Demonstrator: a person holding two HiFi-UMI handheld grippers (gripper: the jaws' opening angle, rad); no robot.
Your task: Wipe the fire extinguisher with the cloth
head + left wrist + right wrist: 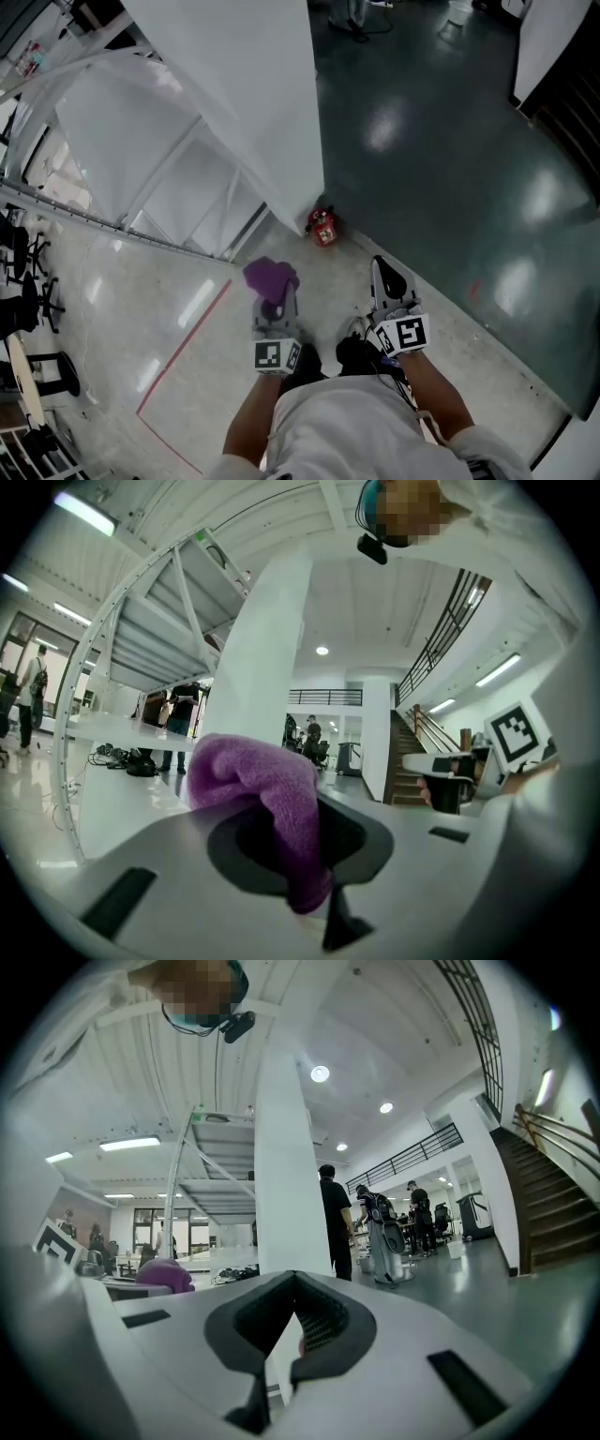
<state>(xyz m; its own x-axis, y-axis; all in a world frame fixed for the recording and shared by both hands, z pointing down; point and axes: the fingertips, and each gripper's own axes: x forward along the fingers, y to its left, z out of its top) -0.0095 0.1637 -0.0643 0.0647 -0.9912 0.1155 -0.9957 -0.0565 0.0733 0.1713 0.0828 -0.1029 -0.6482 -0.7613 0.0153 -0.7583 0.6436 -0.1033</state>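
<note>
Head view, person's torso (347, 427): in a white top at the picture's bottom edge, with both forearms reaching forward over the pale floor (187, 309).
Head view, left gripper (275, 302): points away from the body toward the pillar (253, 94), its tips buried under the cloth.
Head view, cloth (270, 277): purple, bunched at the left gripper's front end and held off the floor.
Head view, right gripper (385, 270): just beside the left gripper but apart from it, its jaws drawn to one point with nothing in them.
Head view, fire extinguisher (322, 226): small and red, on the floor at the foot of the pillar's corner, where the pale floor meets the dark green floor (450, 141). It is ahead of both grippers and touches neither.
Head view, red line (183, 347): painted on the pale floor, left of the left gripper.
Left gripper view, jaws: clamped on the cloth (267, 794). One fold is pinched between them and the rest humps up above.
Left gripper view, surroundings: the pillar rises just behind the cloth and a staircase (412, 752) stands to the right.
Right gripper view, jaws: tips together and gripping nothing. The pillar shows through a thin gap lower down, with a red speck too small to identify.
Right gripper view, surroundings: the cloth (164, 1274) shows at the left, and people (336, 1218) stand on the dark green floor.
</note>
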